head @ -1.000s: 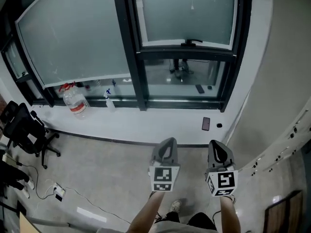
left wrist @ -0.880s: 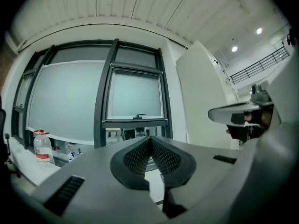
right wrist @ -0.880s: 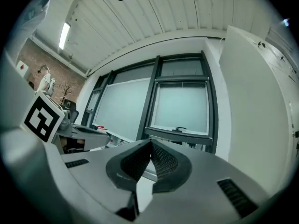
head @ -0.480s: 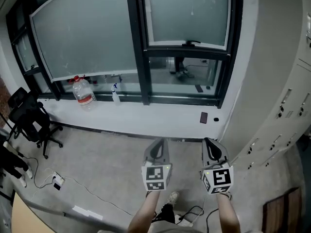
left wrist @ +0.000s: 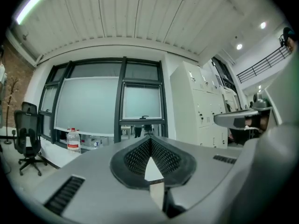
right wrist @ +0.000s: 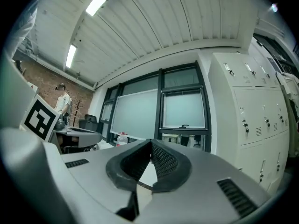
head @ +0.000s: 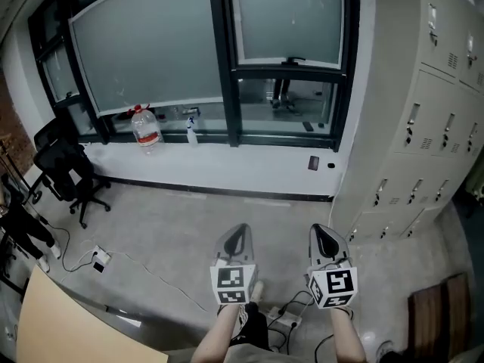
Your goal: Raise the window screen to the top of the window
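Observation:
The window (head: 227, 66) with dark frames is far ahead across the floor. On its right pane a frosted grey screen (head: 287, 17) reaches down to a bar with a small handle (head: 292, 61); clear glass shows below it. That screen is also in the left gripper view (left wrist: 141, 101) and the right gripper view (right wrist: 184, 108). My left gripper (head: 240, 230) and right gripper (head: 321, 232) hang side by side low in the head view, well short of the window. Both are shut with nothing between the jaws.
On the white sill (head: 249, 165) stand a big water bottle (head: 147, 131), a spray bottle (head: 190, 133) and a dark phone-like object (head: 313, 162). Grey lockers (head: 423, 112) line the right. An office chair (head: 64, 169) stands left, with cables (head: 98, 259) on the floor.
The window has drawn away and more floor now lies between it and me. Both grippers have sunk lower in the head view and stayed shut.

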A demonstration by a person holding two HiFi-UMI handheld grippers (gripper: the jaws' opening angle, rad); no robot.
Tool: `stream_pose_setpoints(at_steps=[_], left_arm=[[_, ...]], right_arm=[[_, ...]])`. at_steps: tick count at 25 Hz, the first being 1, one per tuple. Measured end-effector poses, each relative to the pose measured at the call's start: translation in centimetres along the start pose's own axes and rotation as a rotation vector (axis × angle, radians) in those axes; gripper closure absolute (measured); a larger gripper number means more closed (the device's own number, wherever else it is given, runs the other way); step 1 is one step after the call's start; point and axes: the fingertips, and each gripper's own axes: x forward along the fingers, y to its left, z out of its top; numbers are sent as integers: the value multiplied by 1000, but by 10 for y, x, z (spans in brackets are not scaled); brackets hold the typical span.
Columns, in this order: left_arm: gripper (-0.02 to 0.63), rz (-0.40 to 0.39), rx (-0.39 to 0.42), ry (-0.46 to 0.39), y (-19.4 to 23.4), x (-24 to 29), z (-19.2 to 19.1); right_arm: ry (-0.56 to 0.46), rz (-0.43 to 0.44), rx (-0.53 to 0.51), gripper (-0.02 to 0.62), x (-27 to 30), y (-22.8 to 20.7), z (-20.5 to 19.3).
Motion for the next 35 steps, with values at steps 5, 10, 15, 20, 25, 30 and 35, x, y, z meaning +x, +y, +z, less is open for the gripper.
stream_pose_setpoints(at_steps=[5,10,15,20,25,30,35], left_arm=[[603,2,11,-8,-5,-34,9],[602,-15,-32,3,-10,-51,1],[601,-39,-42,0,-10,-57,4],[601,-73,-27,-14,-13,-55,9],[603,-105,-29,-13,-31,-53,7],[601,-96,-29,-13,-36,-54,5],[601,-78,-41,-7,-35,-57,5]], right_arm=[[12,-21,14,588,-38,11,0],[35,-43,64,588,-53,19,-9],[38,-57,67,589,-54,33,-5],[27,-73,45,589,-57,36,0],[17,-87,34,589,-64,28,3],[37,-93,25,589,-75,19,-7],[52,-97,17,589,-81,16,-11]])
